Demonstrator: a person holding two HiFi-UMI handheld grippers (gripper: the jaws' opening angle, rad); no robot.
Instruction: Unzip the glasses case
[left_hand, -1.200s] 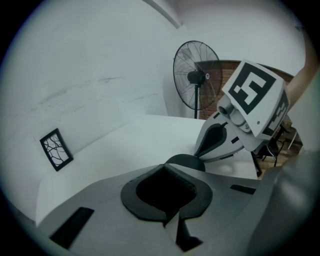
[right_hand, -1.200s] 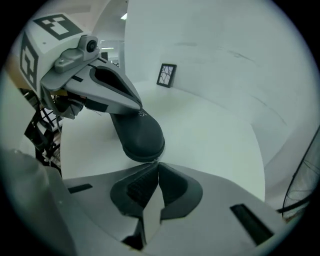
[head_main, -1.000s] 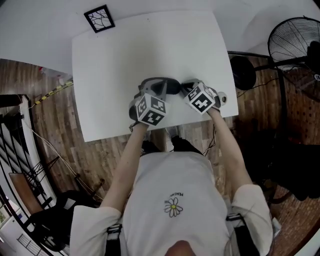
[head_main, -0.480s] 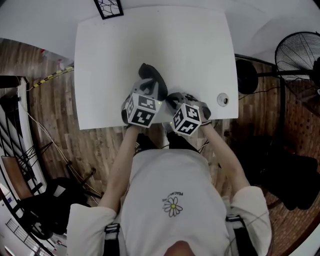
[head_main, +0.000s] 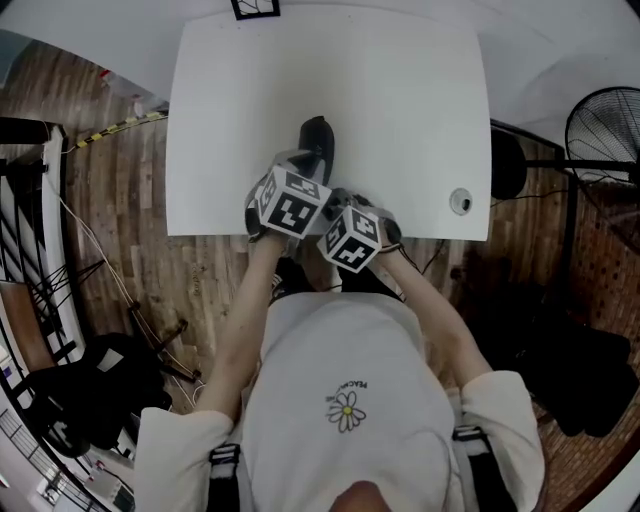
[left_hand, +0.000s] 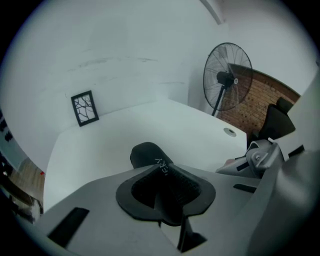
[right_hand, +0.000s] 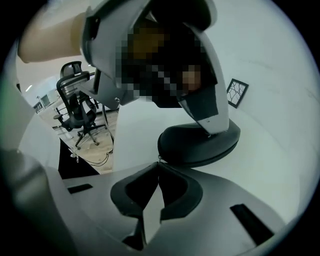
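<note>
The glasses case (head_main: 316, 146) lay on the white table (head_main: 410, 100) near its front edge, lengthwise away from you. Your left gripper (left_hand: 165, 175) was pinching the case's near end, pads pressed onto the dark shell. Your right gripper (right_hand: 159, 166) had its jaws pressed together just at the case's seam, with a small glint at their tips – I took that for the zip pull (right_hand: 158, 160), caught between them.

The case looked like a moulded, fairly stiff shell – light, smooth and rounded, so likely to skate on that slick tabletop if the holding hand eased off. I judged the end grip sound, provided the pads stayed clear of the zip track. The pull was tiny and could slip out, so it wanted drawing along the seam, not away from it.
</note>
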